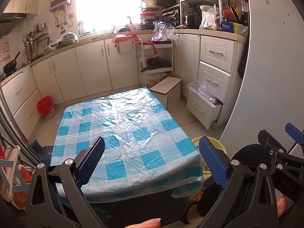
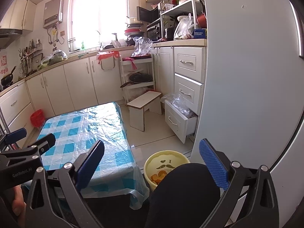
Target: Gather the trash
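Observation:
A low table (image 1: pixel 133 123) under a blue-and-white checked plastic sheet fills the middle of the left wrist view, with nothing lying on it. My left gripper (image 1: pixel 153 159) hovers open over its near edge, nothing between the fingers. The right gripper (image 2: pixel 153 162) is open too and holds nothing. Below it stands a yellow bin (image 2: pixel 171 157) on the floor, right of the table (image 2: pixel 85 125), with orange peels (image 2: pixel 158 175) inside. A dark-clothed knee (image 2: pixel 186 190) covers part of the bin. Each gripper shows at the edge of the other's view: the right gripper (image 1: pixel 279 134), the left gripper (image 2: pixel 33 138).
A small white stool (image 2: pixel 144 99) stands beyond the table. The bottom drawer (image 2: pixel 178 121) is pulled open with plastic bags in it. A pale fridge door (image 2: pixel 247 76) closes off the right. A red-bagged bin (image 1: pixel 44 106) sits by the left cabinets. Cluttered counters line the walls.

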Motion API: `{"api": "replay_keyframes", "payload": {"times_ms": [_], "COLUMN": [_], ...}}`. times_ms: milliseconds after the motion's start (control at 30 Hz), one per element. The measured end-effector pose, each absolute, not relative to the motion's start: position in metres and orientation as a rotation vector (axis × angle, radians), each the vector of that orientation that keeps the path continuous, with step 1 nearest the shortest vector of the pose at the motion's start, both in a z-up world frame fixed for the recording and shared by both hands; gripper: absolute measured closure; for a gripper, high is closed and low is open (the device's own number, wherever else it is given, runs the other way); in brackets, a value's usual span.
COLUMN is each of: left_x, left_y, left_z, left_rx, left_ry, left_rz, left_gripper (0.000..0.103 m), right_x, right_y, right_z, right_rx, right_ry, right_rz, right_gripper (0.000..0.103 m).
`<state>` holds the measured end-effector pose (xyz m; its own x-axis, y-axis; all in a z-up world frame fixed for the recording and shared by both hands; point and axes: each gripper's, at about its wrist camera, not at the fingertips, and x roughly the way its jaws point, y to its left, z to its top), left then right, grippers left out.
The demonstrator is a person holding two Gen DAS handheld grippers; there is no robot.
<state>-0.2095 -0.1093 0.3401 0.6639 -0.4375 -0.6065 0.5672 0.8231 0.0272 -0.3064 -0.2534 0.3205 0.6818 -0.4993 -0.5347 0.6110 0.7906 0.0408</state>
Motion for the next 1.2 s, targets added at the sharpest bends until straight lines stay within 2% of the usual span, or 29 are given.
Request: {"api": "replay_keyframes", "payload": {"times_ms": [1000,1200], "left_x": [-0.2141,-0.2103], "left_y": [-0.1095,-0.1086], "left_z": [0.3438,0.3396], "left_rx": [0.233,0.197], "left_ry": [0.609,0.657], "left_rz": [-0.549,-0.608], "left_gripper": [0.008,0.008], "right_x": [-0.3096,-0.3094], "right_y": [-0.2572,-0.2575], "right_z": [0.3186,0.3179], "right_rx": [0.224,0.226], "right_ry": [0.545,0.548], "right_rz": [-0.621,-0.62], "right_gripper": [0.007,0.007]}}
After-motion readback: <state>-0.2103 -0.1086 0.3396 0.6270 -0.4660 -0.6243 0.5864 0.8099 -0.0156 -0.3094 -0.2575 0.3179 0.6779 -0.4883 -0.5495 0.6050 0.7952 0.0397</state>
